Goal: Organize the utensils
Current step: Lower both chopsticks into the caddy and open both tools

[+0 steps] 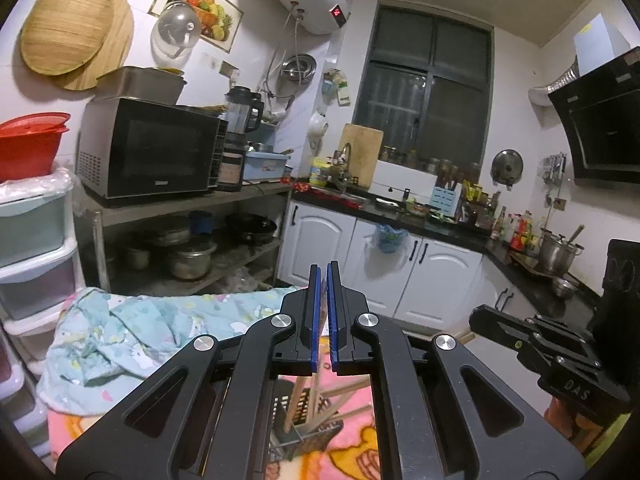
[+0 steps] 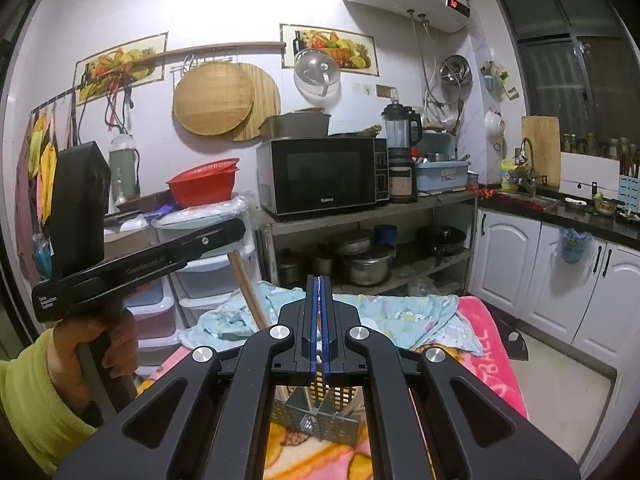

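Observation:
A grey slotted utensil caddy [image 1: 308, 436] stands on a pink blanket and holds several wooden chopsticks [image 1: 298, 400]; it also shows in the right wrist view [image 2: 320, 420]. My left gripper [image 1: 324, 270] is shut with nothing between its blue pads, raised above the caddy. My right gripper [image 2: 319, 280] is shut and empty, also above the caddy. In the right wrist view wooden chopstick ends [image 2: 248, 288] stick up to the left of my fingers. The right gripper's body shows at the right of the left wrist view [image 1: 532, 340], and the left gripper's body at the left of the right wrist view [image 2: 136, 264].
A crumpled light-blue cloth [image 1: 152, 332] lies on the pink blanket [image 2: 488, 364] beyond the caddy. A steel shelf with a microwave [image 1: 152, 148] and pots stands behind. White plastic drawers [image 1: 36, 248] are at left, white cabinets [image 1: 400, 268] and a cluttered counter at right.

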`<state>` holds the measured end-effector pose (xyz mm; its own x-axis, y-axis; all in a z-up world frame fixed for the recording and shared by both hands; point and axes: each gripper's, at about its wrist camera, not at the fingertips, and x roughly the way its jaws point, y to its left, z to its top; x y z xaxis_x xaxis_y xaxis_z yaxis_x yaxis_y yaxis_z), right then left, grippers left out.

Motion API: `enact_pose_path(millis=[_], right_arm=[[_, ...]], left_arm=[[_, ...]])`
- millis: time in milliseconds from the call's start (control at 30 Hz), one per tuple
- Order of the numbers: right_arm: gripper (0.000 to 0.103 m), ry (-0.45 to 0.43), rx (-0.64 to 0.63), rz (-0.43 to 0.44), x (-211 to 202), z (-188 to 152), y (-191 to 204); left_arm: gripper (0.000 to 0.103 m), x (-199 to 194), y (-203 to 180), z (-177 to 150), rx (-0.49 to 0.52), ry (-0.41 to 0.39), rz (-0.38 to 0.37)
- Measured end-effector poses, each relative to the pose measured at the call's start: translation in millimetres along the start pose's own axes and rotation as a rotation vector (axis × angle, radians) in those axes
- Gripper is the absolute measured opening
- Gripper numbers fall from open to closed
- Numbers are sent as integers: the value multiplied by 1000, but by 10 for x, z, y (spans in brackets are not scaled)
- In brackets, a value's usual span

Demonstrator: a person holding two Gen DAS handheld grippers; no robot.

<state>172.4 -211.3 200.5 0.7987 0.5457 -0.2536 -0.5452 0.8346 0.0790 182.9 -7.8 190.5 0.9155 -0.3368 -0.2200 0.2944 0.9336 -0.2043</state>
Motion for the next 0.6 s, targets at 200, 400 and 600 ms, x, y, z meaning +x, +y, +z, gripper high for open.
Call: enact_pose_path(millis=[200, 400, 600], right_arm=[[2, 47, 9, -6, 240, -53, -35], [2, 102, 12, 1, 457, -156, -65], [2, 159, 22, 3, 705, -273, -105]], left_arm=[[1, 145, 72, -79, -4, 7, 22], [1, 311, 140, -209, 2, 32, 41], [1, 491, 243, -319, -11, 65, 56]])
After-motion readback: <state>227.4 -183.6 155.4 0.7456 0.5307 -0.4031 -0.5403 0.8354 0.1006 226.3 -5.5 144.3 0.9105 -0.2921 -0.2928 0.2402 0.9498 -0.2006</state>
